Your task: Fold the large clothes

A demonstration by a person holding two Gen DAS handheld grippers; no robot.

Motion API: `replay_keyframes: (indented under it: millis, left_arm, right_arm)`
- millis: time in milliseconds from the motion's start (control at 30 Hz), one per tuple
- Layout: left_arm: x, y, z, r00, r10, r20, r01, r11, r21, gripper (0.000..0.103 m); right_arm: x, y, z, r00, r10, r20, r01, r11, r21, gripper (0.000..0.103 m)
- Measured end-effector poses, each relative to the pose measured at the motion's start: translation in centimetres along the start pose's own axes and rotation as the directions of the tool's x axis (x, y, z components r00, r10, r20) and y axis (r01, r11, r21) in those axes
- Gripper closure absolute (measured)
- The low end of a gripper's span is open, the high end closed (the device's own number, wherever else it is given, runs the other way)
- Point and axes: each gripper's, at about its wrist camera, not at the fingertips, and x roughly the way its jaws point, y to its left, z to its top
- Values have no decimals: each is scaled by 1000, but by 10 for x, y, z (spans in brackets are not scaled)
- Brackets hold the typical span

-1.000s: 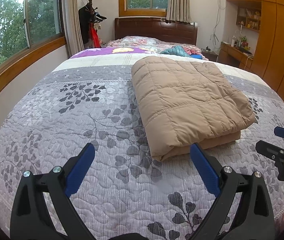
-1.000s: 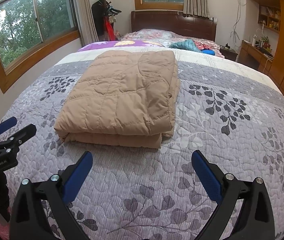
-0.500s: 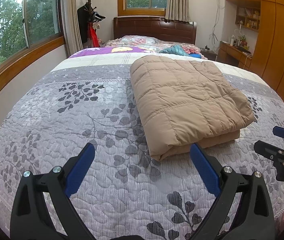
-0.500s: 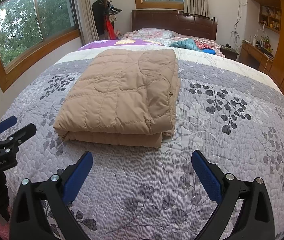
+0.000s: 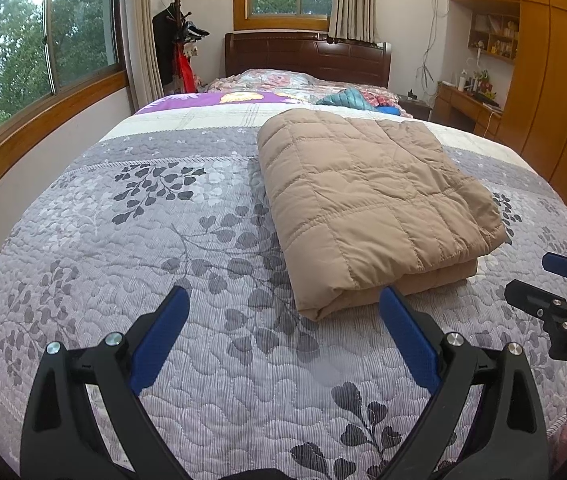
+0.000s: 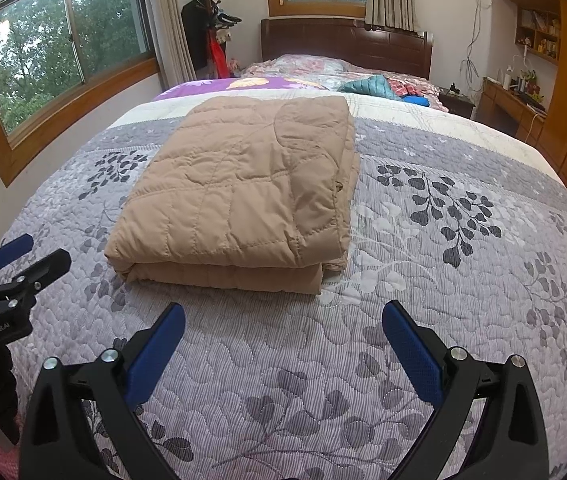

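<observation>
On the grey leaf-patterned bedspread (image 5: 171, 240), as the left wrist camera sees it, a tan quilted garment (image 5: 367, 204) lies folded into a thick rectangle, ahead and to the right of the left gripper (image 5: 283, 322), whose blue-padded fingers (image 5: 159, 334) spread wide and hold nothing. From the right wrist camera, the folded garment (image 6: 243, 188) sits ahead and left of the right gripper (image 6: 283, 328), likewise spread wide and empty, above the bedspread (image 6: 443, 264).
</observation>
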Motion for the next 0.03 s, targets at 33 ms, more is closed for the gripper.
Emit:
replay_keyframes:
  millis: [33]
  left_arm:
    - [0, 0, 0, 1000, 0, 1, 0, 1000, 1, 7]
  right_arm:
    - [0, 0, 0, 1000, 0, 0, 0, 1000, -1, 4]
